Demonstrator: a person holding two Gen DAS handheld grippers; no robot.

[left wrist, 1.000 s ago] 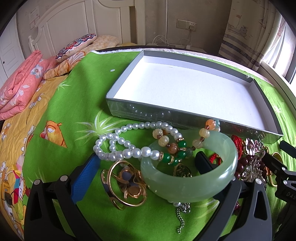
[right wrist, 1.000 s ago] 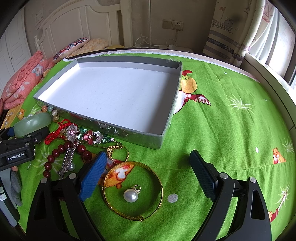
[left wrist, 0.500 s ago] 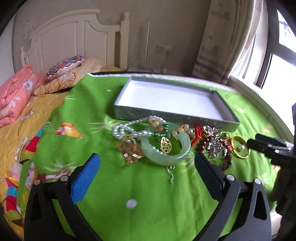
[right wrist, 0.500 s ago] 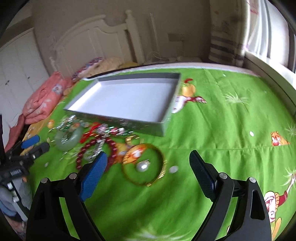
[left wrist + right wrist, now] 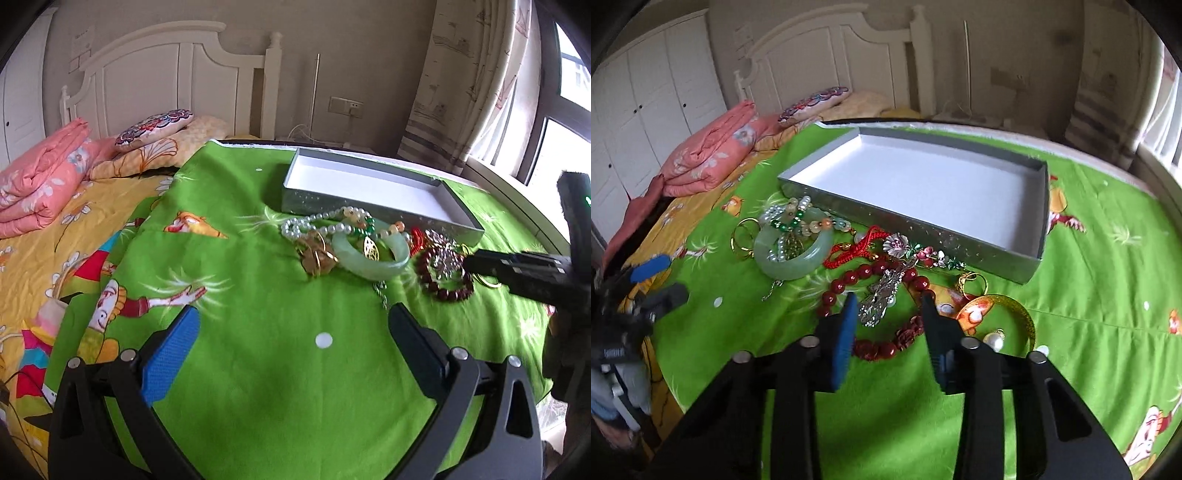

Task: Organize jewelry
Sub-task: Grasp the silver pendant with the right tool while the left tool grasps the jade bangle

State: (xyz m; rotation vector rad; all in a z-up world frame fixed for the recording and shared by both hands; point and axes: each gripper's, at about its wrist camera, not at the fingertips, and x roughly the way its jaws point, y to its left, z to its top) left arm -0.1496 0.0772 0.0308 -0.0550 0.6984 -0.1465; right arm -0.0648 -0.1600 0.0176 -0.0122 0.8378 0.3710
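Bed w/ green cartoon sheet (image 5: pixel 1089 280) carries everything. Grey tray (image 5: pixel 960 229), white inside, holds nothing; jewelry lies in a heap just in front of it. Left tongs (image 5: pixel 295 332) spread wide over bare sheet, well short of jade bangle (image 5: pixel 369 264). Right tongs (image 5: pixel 888 306) narrowed, partly apart, over red bead bracelet (image 5: pixel 882 347) & silver brooch (image 5: pixel 881 295); contact unclear. Gold bangle (image 5: pixel 1025 317) w/ pearl pendant (image 5: pixel 995 341) just right.

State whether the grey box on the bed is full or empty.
Empty: the box shows only its bare white floor, and the jewelry all lies outside on the green sheet.
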